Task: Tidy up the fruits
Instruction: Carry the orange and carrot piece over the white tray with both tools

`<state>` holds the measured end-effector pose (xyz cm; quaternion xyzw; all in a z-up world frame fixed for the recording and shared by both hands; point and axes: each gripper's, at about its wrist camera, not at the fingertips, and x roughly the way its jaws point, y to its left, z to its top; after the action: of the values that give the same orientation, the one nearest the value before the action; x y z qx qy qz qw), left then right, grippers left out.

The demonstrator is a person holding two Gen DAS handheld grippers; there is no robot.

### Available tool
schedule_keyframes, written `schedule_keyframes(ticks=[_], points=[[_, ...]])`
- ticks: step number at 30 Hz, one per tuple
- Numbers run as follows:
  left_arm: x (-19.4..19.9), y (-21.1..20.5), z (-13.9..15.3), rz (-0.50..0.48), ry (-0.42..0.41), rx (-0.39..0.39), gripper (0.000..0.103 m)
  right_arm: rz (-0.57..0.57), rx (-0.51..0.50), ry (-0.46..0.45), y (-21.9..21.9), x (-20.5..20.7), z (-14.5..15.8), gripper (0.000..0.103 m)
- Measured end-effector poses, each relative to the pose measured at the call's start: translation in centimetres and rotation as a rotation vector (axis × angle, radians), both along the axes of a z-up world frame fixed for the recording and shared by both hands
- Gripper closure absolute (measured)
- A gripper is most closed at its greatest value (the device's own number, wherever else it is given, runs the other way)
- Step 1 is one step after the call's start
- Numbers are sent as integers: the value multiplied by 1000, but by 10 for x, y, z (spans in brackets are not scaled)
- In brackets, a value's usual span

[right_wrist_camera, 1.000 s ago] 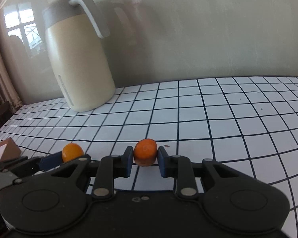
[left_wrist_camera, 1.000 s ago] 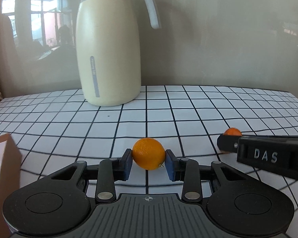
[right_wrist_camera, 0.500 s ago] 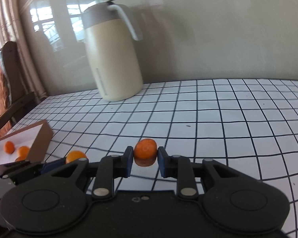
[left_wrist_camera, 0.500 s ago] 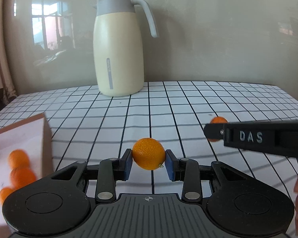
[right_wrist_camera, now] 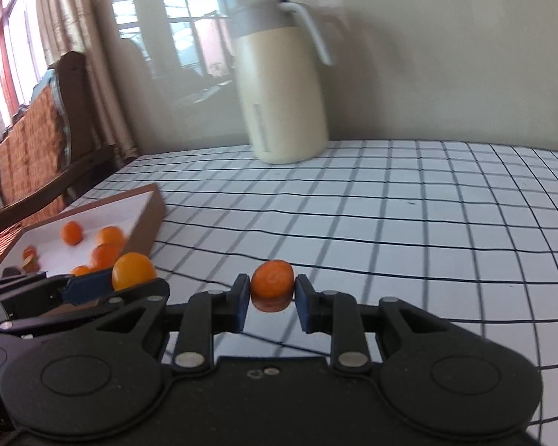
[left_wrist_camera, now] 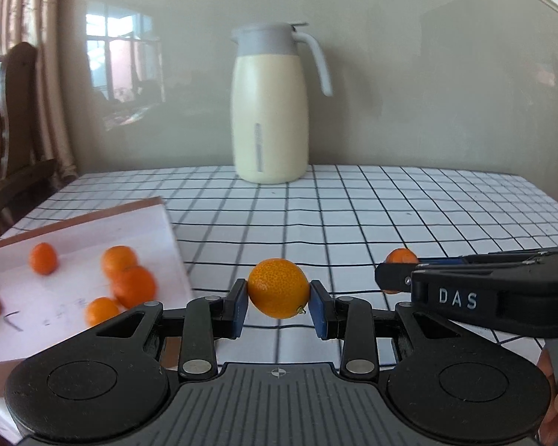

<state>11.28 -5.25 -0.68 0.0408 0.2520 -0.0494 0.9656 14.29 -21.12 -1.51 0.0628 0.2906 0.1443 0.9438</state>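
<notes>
My left gripper (left_wrist_camera: 279, 306) is shut on a round yellow-orange kumquat (left_wrist_camera: 279, 288), held above the checked tablecloth. My right gripper (right_wrist_camera: 272, 297) is shut on a smaller, darker orange fruit (right_wrist_camera: 272, 285). In the left wrist view the right gripper (left_wrist_camera: 392, 278) comes in from the right with its fruit (left_wrist_camera: 401, 257) peeking over the fingers. The right wrist view shows the left gripper (right_wrist_camera: 104, 284) at lower left with its kumquat (right_wrist_camera: 133, 270). A shallow brown box (left_wrist_camera: 93, 219) with a white floor lies at the left and holds several small oranges (left_wrist_camera: 130, 282).
A cream thermos jug (left_wrist_camera: 269, 111) with a grey lid and handle stands at the back of the table near the wall. A wooden chair (right_wrist_camera: 37, 148) is beyond the table's left edge. A fingertip of a hand (left_wrist_camera: 556, 405) shows at the lower right.
Both grippers have pulled back from the jug and swung left with their fruits still held. The box with the oranges has come into view at the left.
</notes>
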Motion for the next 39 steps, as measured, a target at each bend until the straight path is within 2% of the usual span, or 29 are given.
schedule_keyframes(ticks=[9,27,39], points=[[-21,34,13,60,-49,-19,68,63,-5,-70,32,-15,15,85],[-32,108,20,235,-94,-64,68,141,31,-168,97,-10,28,85],[-34,149,19,337,-102,-86,68,175,53,-184,130,-5,27,85]])
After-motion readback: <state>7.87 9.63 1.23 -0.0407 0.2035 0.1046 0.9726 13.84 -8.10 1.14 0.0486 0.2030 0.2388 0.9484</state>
